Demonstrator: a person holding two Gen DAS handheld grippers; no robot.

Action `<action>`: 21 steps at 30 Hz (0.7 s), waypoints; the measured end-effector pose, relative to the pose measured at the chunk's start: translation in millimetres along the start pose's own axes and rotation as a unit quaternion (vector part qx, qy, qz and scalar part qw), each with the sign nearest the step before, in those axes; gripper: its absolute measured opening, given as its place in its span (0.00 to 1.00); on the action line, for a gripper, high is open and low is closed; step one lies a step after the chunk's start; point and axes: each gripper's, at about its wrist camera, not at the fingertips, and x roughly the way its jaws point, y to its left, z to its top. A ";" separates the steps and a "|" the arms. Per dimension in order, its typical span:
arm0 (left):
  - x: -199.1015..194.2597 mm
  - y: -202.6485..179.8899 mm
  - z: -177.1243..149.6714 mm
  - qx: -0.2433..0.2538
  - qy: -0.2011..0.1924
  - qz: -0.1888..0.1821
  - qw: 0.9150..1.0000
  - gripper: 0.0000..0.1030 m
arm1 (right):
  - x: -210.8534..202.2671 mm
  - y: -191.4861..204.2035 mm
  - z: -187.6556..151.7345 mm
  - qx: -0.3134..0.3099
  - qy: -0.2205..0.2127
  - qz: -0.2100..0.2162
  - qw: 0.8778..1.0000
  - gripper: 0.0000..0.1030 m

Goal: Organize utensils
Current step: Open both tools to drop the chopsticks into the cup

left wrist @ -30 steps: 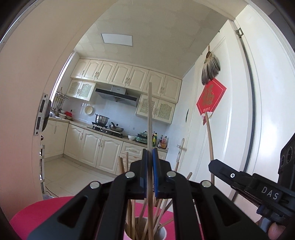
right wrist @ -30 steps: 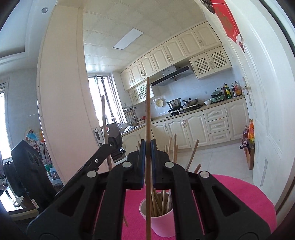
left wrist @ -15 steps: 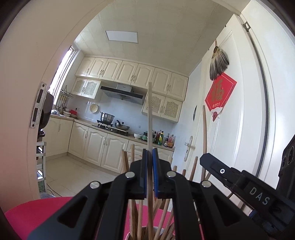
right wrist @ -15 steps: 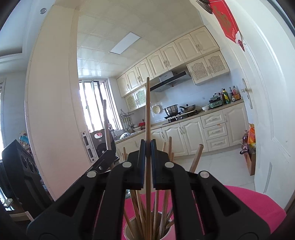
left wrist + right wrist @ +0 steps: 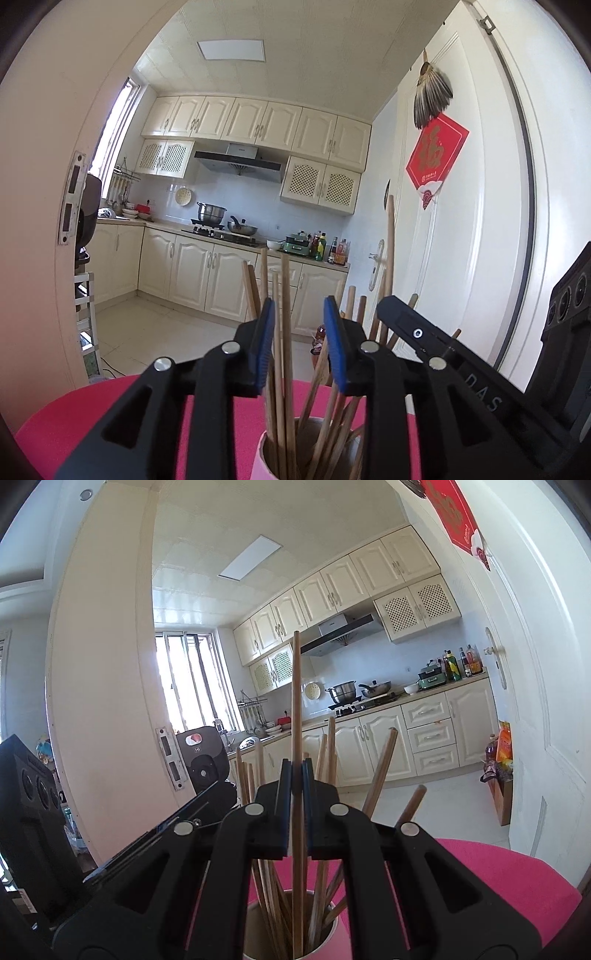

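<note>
A pale cup holding several wooden chopsticks stands on a pink cloth just below both grippers. The jaws of my left gripper are opening. Two chopsticks stand loose between its blue pads, their lower ends in the cup, with neither pad touching them. My right gripper is shut on one upright chopstick, whose lower end reaches into the cup. In the left wrist view the right gripper comes in from the right, beside the cup.
The pink cloth covers a round table. A white door with a red paper sign stands close on the right. A door frame is at the left, with a tiled kitchen floor and cabinets beyond.
Both grippers have sunk towards the cup. The left jaws have parted and their chopstick has slid down into the cup. The right gripper still clamps its chopstick.
</note>
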 end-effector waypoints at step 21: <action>-46.0 -7.1 10.9 0.058 0.038 0.073 0.995 0.60 | -26.7 14.7 -10.6 -0.039 0.046 -0.018 0.998 0.07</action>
